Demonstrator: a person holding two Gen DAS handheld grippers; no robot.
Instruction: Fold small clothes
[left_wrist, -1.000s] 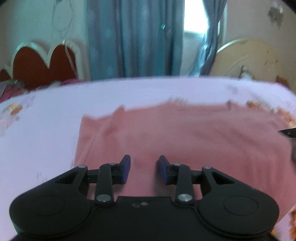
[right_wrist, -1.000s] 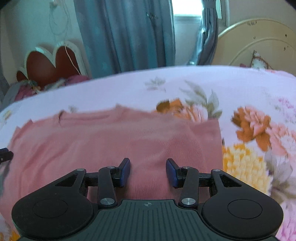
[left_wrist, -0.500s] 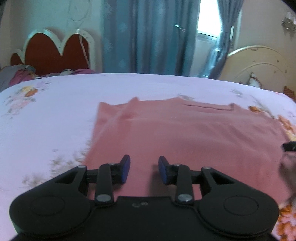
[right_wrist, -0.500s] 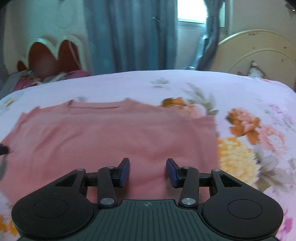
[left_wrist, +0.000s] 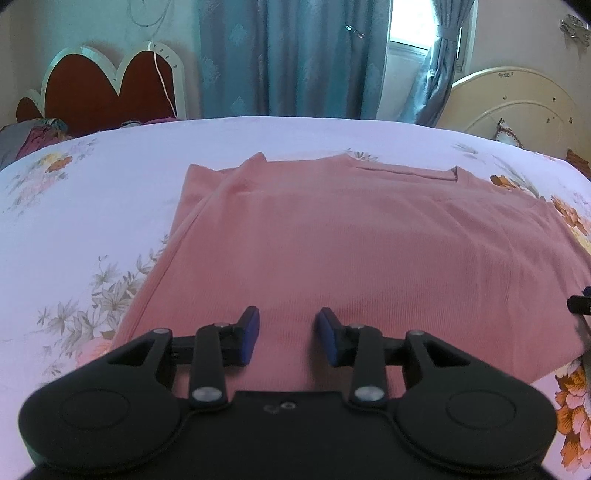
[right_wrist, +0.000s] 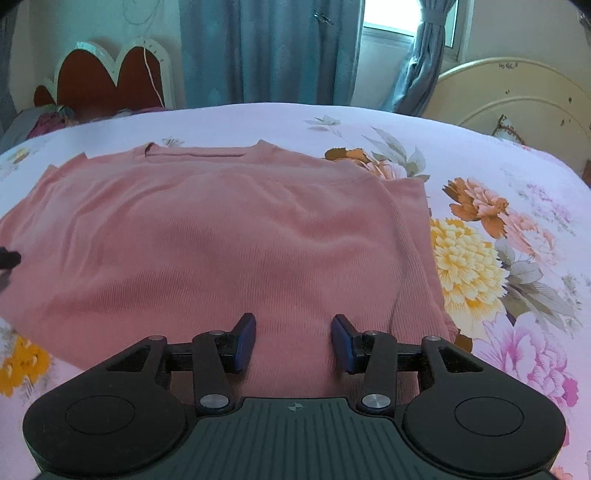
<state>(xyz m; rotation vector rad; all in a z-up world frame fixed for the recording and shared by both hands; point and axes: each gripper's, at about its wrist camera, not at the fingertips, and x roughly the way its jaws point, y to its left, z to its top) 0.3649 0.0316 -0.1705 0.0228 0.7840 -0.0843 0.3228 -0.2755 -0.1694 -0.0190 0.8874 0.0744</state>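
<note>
We hold both grippers, left (left_wrist: 288, 338) and right (right_wrist: 293, 341), jaws apart and empty, over the near hem of the pink top (left_wrist: 351, 251) lying flat on the floral bedsheet (right_wrist: 517, 184), collar far, long axis running side-to-side between the 2.

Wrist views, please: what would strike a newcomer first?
A pink garment spreads flat across the middle of the floral bedsheet, its neckline on the far side. The left gripper and right gripper hang over its near edge, jaws apart, holding nothing.
</note>
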